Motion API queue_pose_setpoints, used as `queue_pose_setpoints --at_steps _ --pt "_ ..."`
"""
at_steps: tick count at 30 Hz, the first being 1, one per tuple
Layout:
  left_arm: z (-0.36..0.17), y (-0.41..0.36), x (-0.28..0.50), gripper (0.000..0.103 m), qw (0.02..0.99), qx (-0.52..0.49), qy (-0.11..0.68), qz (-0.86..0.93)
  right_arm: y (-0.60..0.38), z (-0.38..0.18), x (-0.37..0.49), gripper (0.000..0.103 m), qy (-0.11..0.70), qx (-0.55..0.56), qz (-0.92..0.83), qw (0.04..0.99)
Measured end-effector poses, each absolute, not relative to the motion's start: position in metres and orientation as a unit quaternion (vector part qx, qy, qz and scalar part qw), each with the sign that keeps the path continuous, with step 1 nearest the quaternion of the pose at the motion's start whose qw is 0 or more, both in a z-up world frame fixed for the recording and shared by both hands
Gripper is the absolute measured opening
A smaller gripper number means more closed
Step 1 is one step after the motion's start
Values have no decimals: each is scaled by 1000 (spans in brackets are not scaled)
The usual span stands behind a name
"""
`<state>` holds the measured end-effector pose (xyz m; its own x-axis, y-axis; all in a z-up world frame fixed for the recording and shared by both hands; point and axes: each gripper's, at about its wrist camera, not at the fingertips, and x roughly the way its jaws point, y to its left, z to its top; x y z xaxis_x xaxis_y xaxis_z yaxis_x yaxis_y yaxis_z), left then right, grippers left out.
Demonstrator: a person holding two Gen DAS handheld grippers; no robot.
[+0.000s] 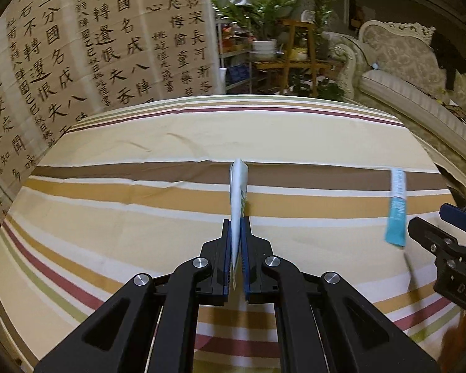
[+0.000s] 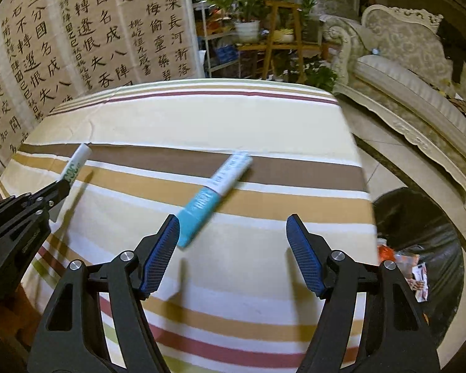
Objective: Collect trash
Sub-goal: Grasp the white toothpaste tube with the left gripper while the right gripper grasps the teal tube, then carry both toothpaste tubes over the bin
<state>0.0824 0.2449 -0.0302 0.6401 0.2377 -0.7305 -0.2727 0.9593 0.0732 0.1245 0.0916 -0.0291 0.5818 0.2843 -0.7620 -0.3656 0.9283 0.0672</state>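
My left gripper point(image 1: 236, 220) is shut on a white packet with green print point(image 1: 239, 186), which stands up edge-on from its pads above the striped tablecloth point(image 1: 139, 192). In the right wrist view that gripper point(image 2: 63, 186) holds the white packet point(image 2: 77, 163) at the far left. A teal and white packet point(image 2: 214, 191) looks blurred, its near end just beside the left fingertip of my right gripper point(image 2: 233, 219). That gripper is open with nothing between its pads. The left wrist view has the teal packet point(image 1: 396, 211) next to the right gripper point(image 1: 435, 220).
A black trash bag point(image 2: 419, 227) with wrappers inside stands open on the floor past the table's right edge. An ornate sofa point(image 2: 419, 77) fills the right. Plant stands point(image 2: 279, 31) and a calligraphy screen point(image 2: 77, 31) lie beyond the far edge.
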Motion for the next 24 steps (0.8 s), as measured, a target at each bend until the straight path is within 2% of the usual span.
queue_pose_setpoints --at_steps 2,7,10,15,17,18,24 --pt "-30 250 82 7 904 -27 401 143 99 -31 128 62 424 -52 183 885" --pt "-31 261 79 7 904 -36 401 145 112 -38 142 59 440 -56 169 880" --pt "-32 264 81 7 903 -40 402 143 118 -37 146 48 437 -72 157 883" --pt "-32 266 82 7 904 -47 403 138 120 -37 145 39 430 -88 159 884" --pt "-32 267 81 7 904 -48 402 137 118 -37 144 27 429 -88 161 885" --pt "-32 266 81 7 904 -48 402 136 117 -37 144 25 428 -89 162 885" --pt "-31 265 80 7 905 -47 401 131 107 -36 139 19 427 -77 172 884"
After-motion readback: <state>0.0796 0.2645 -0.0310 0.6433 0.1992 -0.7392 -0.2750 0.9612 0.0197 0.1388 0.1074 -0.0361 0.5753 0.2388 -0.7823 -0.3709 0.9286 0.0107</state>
